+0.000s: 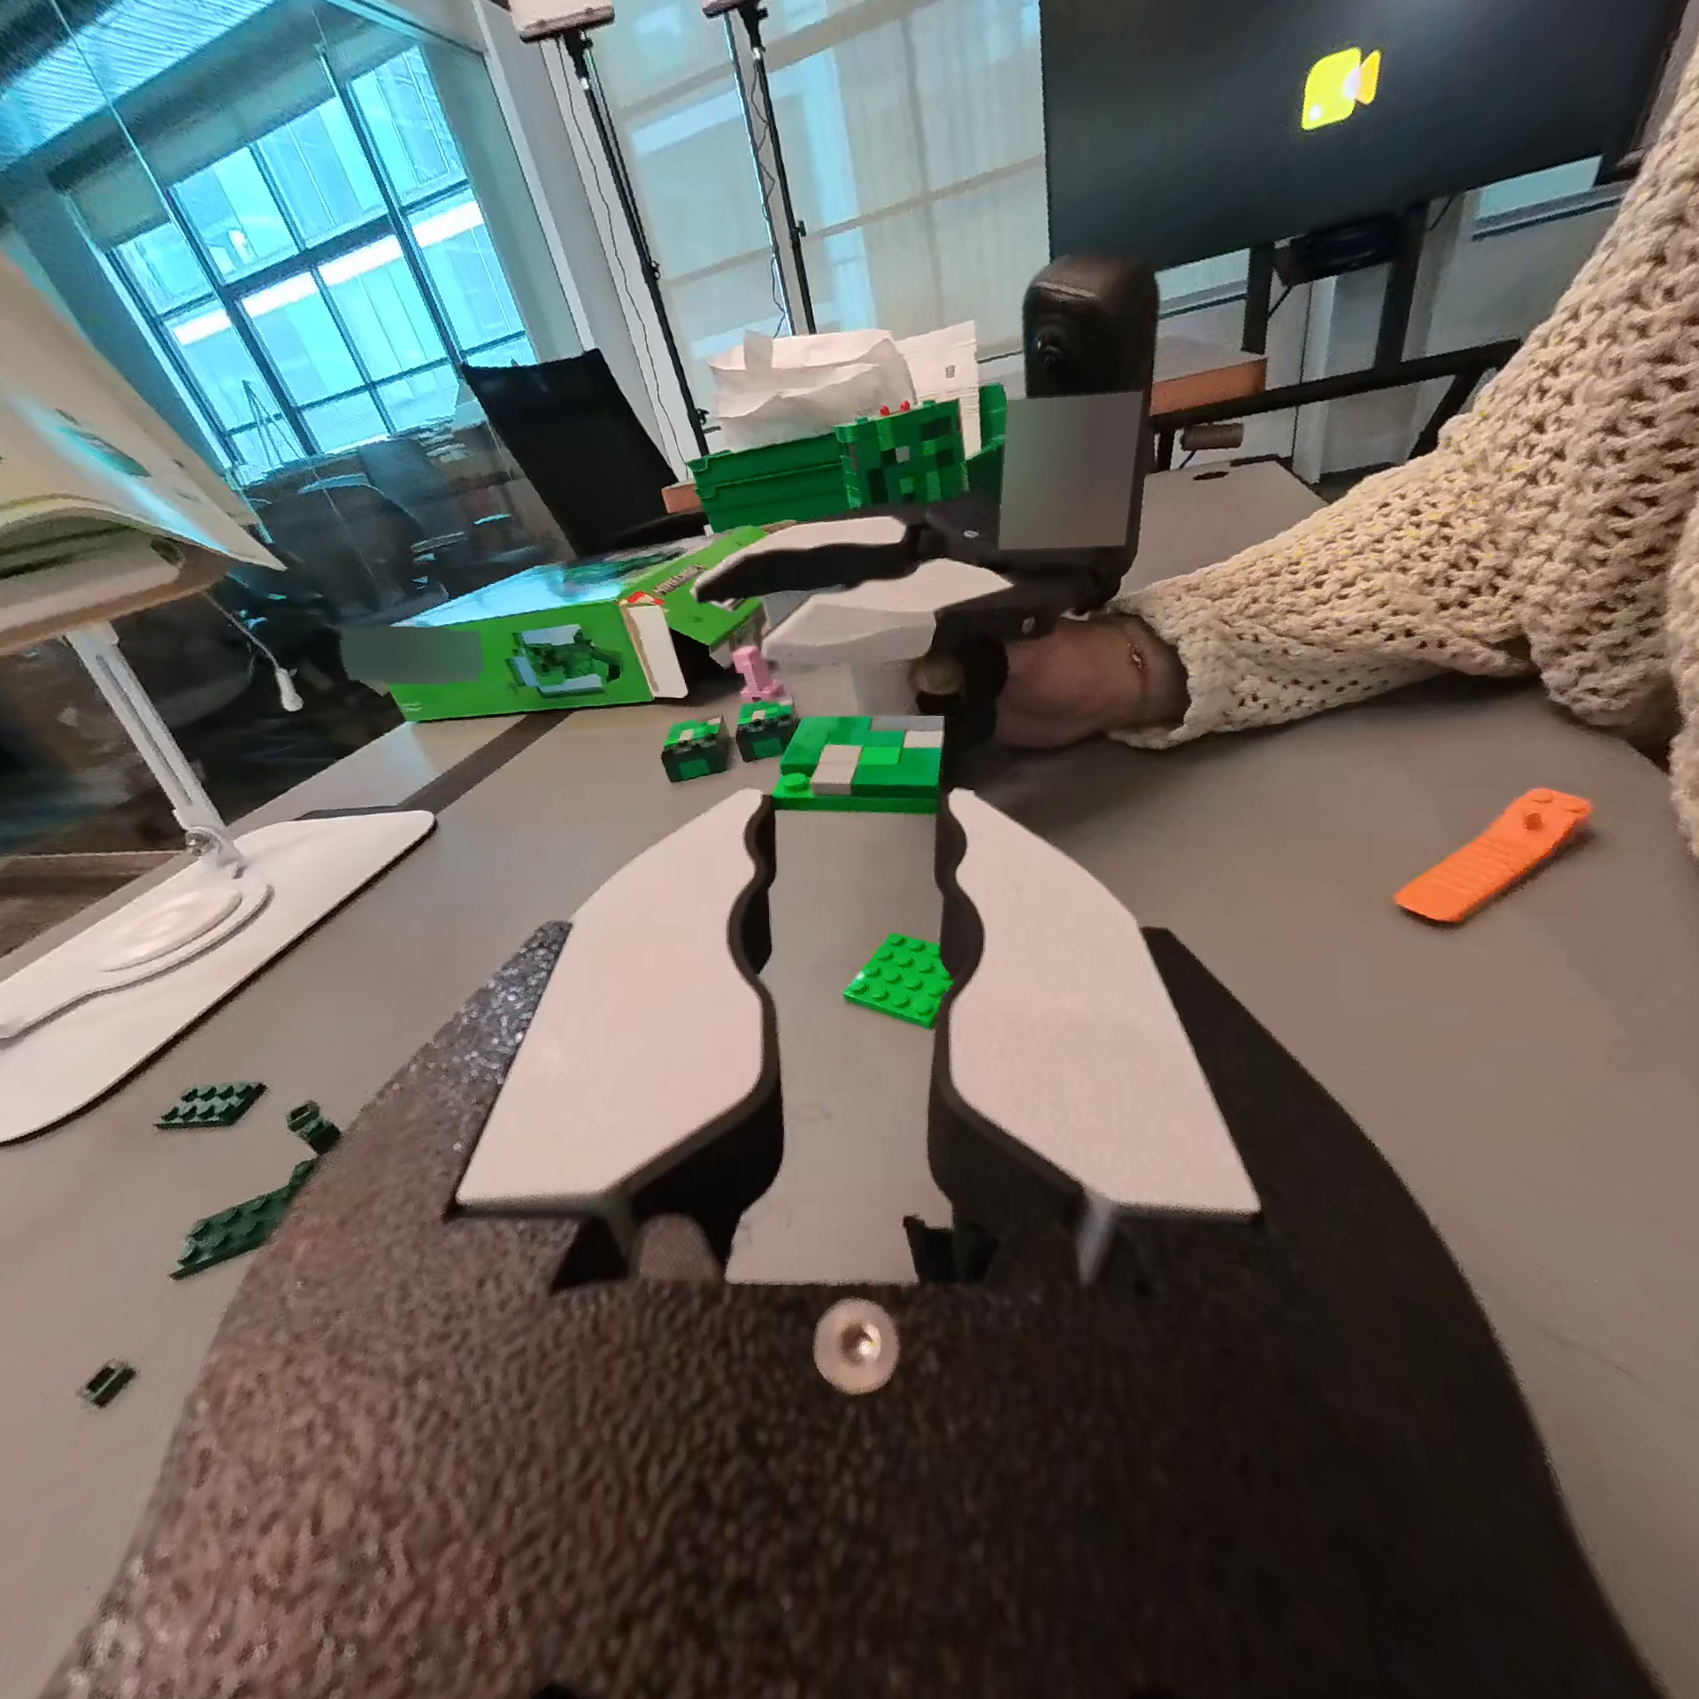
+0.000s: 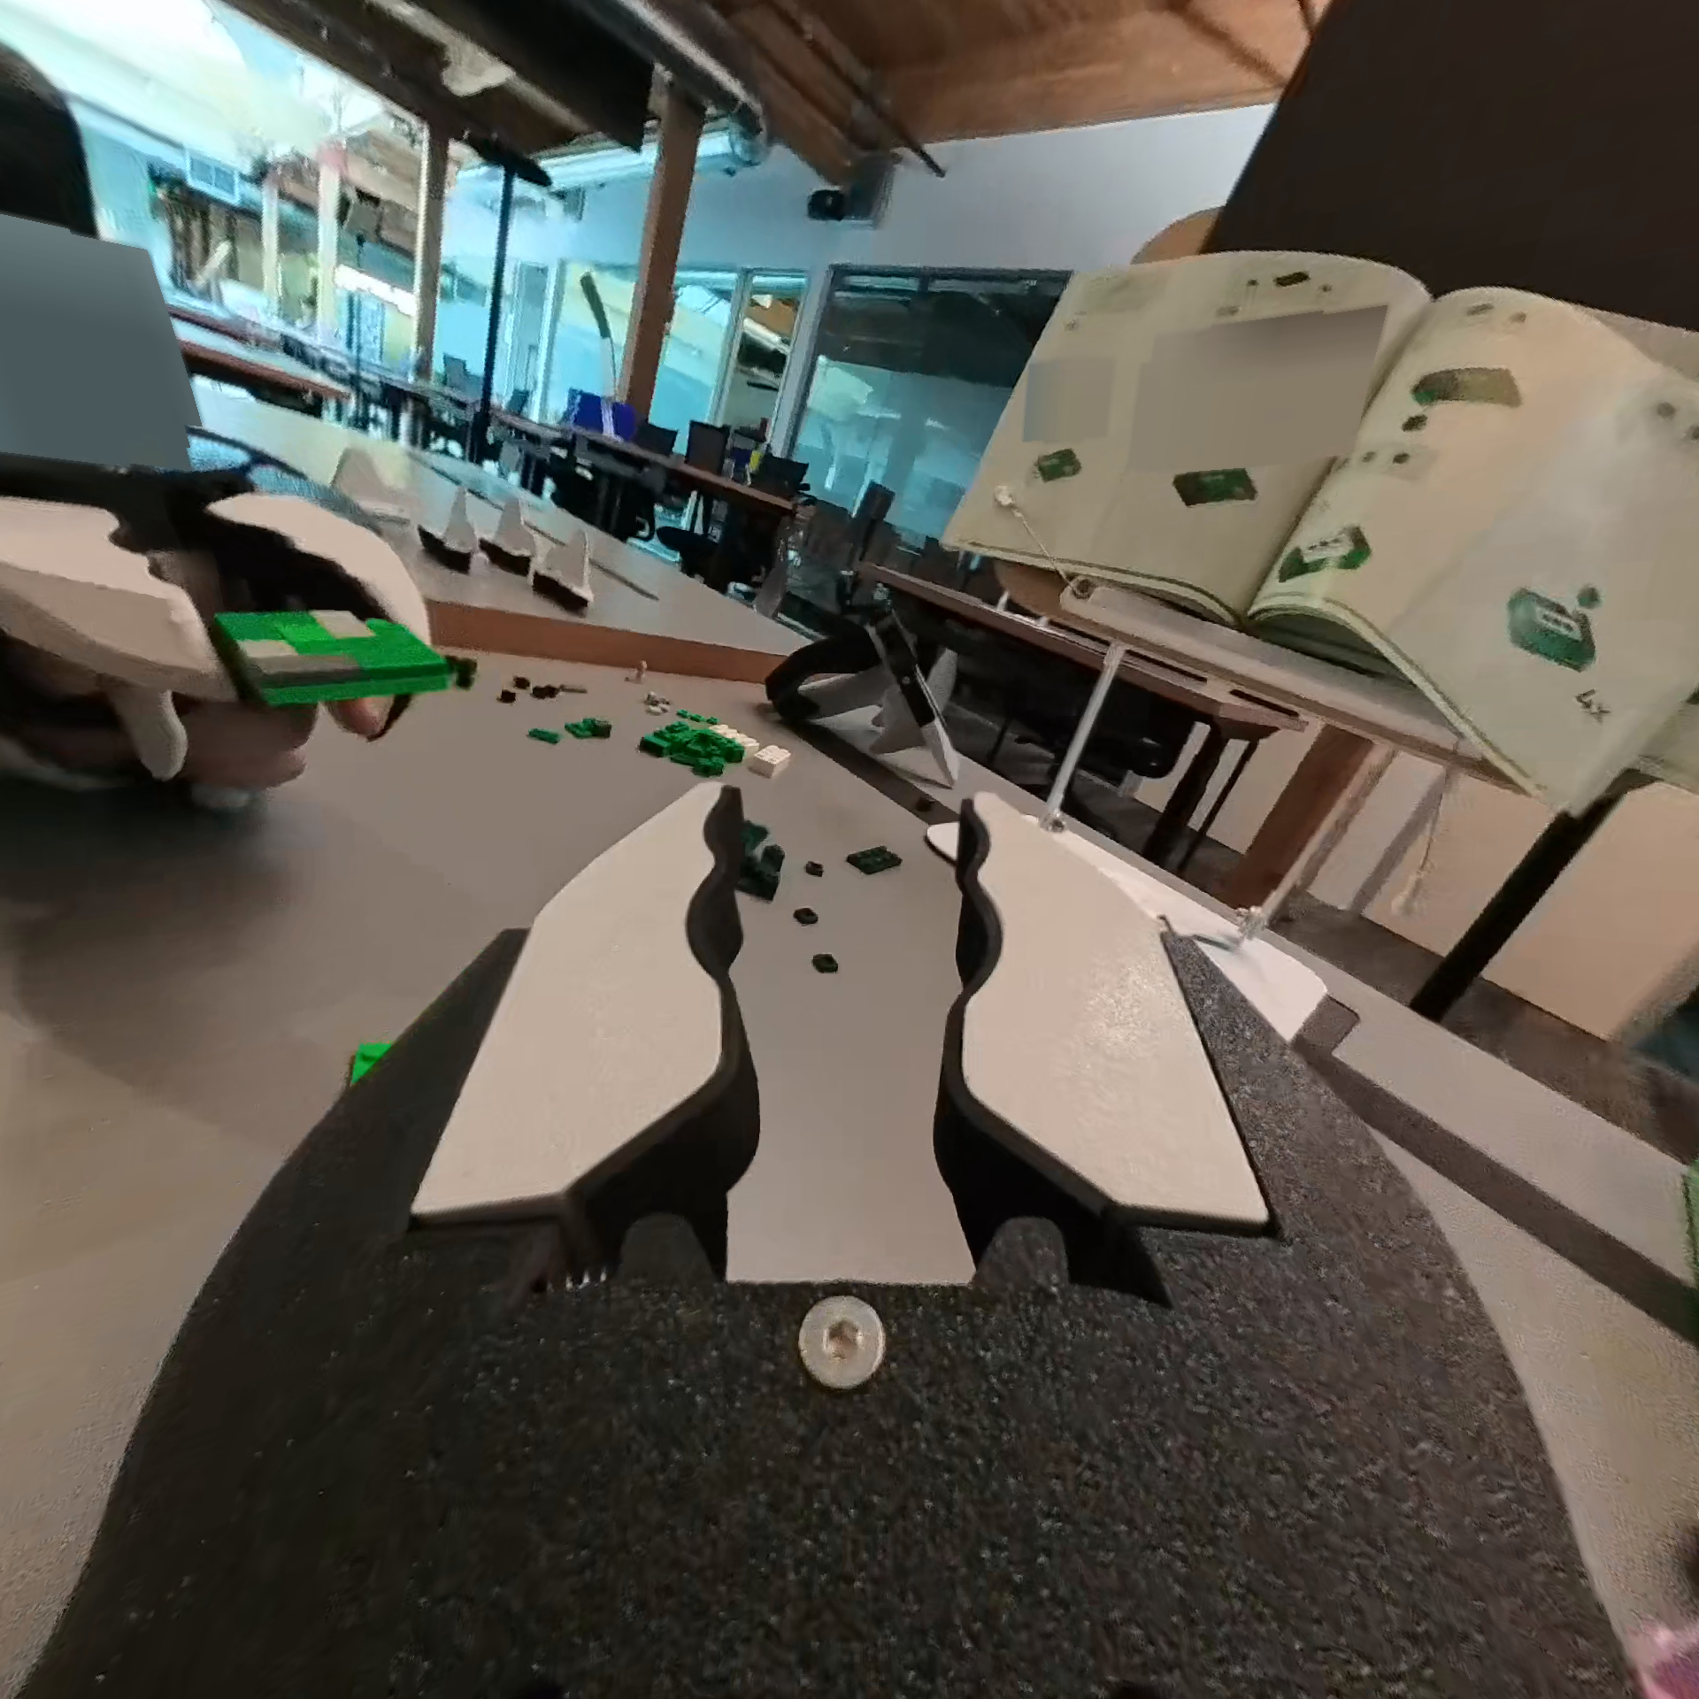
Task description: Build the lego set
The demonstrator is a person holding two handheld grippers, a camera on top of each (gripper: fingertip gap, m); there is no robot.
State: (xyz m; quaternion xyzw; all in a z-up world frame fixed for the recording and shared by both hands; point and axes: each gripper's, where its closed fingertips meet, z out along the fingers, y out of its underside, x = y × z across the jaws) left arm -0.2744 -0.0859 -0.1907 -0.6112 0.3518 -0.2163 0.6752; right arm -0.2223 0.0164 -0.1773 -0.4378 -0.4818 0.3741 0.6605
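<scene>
My left gripper point(image 1: 858, 798) is shut on a flat green, light-green and grey lego assembly point(image 1: 860, 758), pinched between its fingertips and held a little above the grey table point(image 1: 1195, 919). The assembly also shows at the left of the right wrist view point(image 2: 331, 657). My right gripper point(image 2: 850, 804) is open and empty, low over the table, pointing at scattered dark green pieces point(image 2: 873, 860). A bright green square plate point(image 1: 899, 979) lies flat on the table under my left fingers.
An orange brick separator point(image 1: 1494, 864) lies to the right. Two small dark green blocks point(image 1: 694, 746), a pink piece point(image 1: 752, 671) and the green set box point(image 1: 542, 644) sit beyond. A pile of green bricks point(image 2: 694, 740) lies ahead. The instruction booklet point(image 2: 1379, 460) rests on a white stand point(image 1: 184, 919). The orange brick separator point(image 1: 1494, 864) is about 20 cm from both grippers' fingertips.
</scene>
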